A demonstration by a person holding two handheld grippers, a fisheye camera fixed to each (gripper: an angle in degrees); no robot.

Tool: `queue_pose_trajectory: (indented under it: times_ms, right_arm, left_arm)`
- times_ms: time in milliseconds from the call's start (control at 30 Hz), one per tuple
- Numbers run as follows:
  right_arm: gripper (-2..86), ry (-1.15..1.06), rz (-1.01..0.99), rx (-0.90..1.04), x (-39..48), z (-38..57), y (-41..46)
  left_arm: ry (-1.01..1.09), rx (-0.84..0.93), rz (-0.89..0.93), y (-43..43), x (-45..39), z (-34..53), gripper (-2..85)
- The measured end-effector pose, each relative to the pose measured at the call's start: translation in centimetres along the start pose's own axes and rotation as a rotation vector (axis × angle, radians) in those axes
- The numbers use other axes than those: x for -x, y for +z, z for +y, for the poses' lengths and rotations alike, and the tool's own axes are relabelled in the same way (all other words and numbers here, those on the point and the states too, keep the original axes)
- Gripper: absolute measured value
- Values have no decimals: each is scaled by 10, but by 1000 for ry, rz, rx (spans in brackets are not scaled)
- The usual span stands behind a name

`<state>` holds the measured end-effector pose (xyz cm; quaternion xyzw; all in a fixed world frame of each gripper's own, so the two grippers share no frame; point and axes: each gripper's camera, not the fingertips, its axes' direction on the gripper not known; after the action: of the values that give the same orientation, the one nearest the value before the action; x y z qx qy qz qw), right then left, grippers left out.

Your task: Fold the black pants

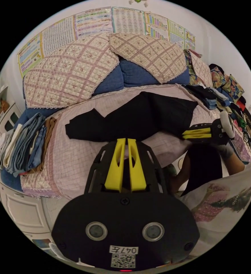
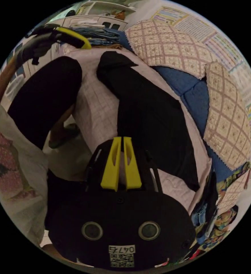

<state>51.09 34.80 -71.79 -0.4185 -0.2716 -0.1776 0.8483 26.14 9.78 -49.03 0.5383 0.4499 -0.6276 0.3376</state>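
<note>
Black pants (image 1: 136, 118): matte, dark fabric, folded into a long flat band with angular edges; surface detail lost in the black. They lie across the sofa seat (image 1: 74, 159), which is covered in a pale pink checked quilt with a lace-trimmed edge.

Left gripper (image 1: 124, 140): two yellow plastic jaws on a black frame, nearly closed with a thin slit between them. Tips sit at the near edge of the pants; whether cloth is pinched between them I cannot tell.

Right gripper (image 1: 185, 134): seen side-on in the left gripper view, yellow jaws pressed close together at the pants' right end. In the right gripper view its tips (image 2: 120, 139) meet the dark fabric, but the grip itself is hidden.

Count: two quilted diamond-pattern back cushions (image 1: 71, 71), blue padding beneath. One stack of folded denim and brown clothes (image 1: 28, 145) at the left end of the seat. A jumbled pile of printed fabrics (image 1: 225, 85) at the right, items indistinct. Wall charts (image 1: 108, 20), rows too small to read.
</note>
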Motion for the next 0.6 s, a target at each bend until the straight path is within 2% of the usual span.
queue_pose_trajectory:
  times_ms: [100, 267, 367, 500, 600]
  right_arm:
    - [-8, 174, 2, -100, -32, 28, -37]
    - [-11, 586, 198, -217, -88, 107, -100]
    - [-11, 676, 259, -216, -98, 130, -118]
    - [-11, 708, 273, -247, -94, 140, -134]
    - [-11, 718, 269, -242, -88, 141, -139]
  left_arm:
    - [-56, 10, 7, 8, 20, -7, 11]
    - [-59, 55, -33, 44, 52, -64, 50]
    - [-86, 126, 45, 90, 74, -115, 86]
    - [-185, 346, -87, 181, 98, -163, 153]
    - [-171, 433, -192, 227, 101, -173, 157]
